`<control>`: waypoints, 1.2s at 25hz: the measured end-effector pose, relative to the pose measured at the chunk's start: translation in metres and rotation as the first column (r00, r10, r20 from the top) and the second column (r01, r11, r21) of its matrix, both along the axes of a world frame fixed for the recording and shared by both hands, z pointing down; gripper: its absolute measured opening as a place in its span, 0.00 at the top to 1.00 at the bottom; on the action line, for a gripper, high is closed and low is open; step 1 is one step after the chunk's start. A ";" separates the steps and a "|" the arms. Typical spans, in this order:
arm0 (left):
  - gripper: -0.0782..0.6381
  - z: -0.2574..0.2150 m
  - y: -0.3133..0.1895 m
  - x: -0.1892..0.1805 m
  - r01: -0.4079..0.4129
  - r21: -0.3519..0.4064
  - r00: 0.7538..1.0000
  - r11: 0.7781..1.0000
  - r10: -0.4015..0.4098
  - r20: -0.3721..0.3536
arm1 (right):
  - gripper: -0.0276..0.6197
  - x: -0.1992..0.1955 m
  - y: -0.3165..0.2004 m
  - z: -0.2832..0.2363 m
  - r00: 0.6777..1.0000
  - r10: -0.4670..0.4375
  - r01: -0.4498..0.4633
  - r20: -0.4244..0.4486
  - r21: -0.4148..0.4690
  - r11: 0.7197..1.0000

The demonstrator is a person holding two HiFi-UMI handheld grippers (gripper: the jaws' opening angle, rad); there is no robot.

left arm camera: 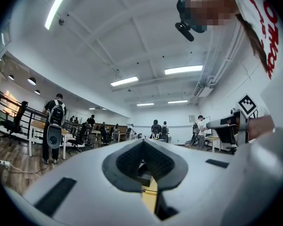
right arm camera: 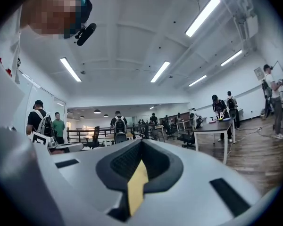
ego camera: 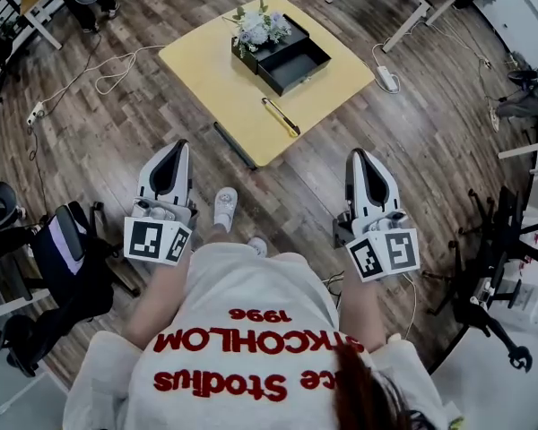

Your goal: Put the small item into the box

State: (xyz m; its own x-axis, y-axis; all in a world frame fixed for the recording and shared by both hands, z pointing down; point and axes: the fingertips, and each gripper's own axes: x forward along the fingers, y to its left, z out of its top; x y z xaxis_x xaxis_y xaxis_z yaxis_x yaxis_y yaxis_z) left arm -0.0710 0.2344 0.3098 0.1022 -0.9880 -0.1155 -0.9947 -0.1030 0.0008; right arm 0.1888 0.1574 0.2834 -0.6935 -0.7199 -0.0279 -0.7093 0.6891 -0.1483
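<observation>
Well short of the table, the person holds both forearms out in front of the body, roughly parallel and well apart. The left gripper and the right gripper both point toward 12 o'clock in the head view, about level, over bare wooden floor. Each marker cube sits at the rear, close to the white shirt. In its own view, the left gripper's jaws are clenched tip to tip with nothing between them. The right gripper's jaws are likewise pressed together and empty. In both gripper views only the yellow tabletop shows through the gap behind the tips.

The small item is slim and gold-coloured. It lies flat on the yellow table, slanting from 10 to 4 o'clock near the table's 6 o'clock corner, and no gripper touches it. At its 12 o'clock, clearly apart from it, stands the black box with its dark inside open upward. Pale flowers sit at the box's 10 o'clock end.
</observation>
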 end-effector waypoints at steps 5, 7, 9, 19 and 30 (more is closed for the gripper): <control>0.88 -0.001 -0.039 -0.014 -0.029 0.001 1.000 1.000 0.029 -0.004 | 0.95 -0.015 -0.029 -0.002 1.000 0.014 -0.014 -0.001 0.002 1.000; 0.88 -0.004 -0.059 -0.020 -0.047 0.000 0.999 0.999 0.047 -0.005 | 0.95 -0.022 -0.044 -0.005 1.000 0.027 -0.027 -0.003 -0.002 1.000; 0.88 -0.009 -0.079 -0.027 -0.070 0.000 0.998 0.998 0.070 -0.003 | 0.95 -0.028 -0.059 -0.008 0.999 0.045 -0.045 -0.003 -0.005 0.999; 0.88 -0.016 -0.166 -0.068 -0.170 -0.001 0.985 0.985 0.170 0.005 | 0.95 -0.064 -0.120 -0.007 0.990 0.137 -0.137 0.021 -0.029 0.990; 0.88 -0.008 -0.223 -0.090 -0.266 -0.038 0.964 0.963 0.266 -0.005 | 0.95 -0.087 -0.153 0.004 0.978 0.209 -0.208 0.005 -0.078 0.975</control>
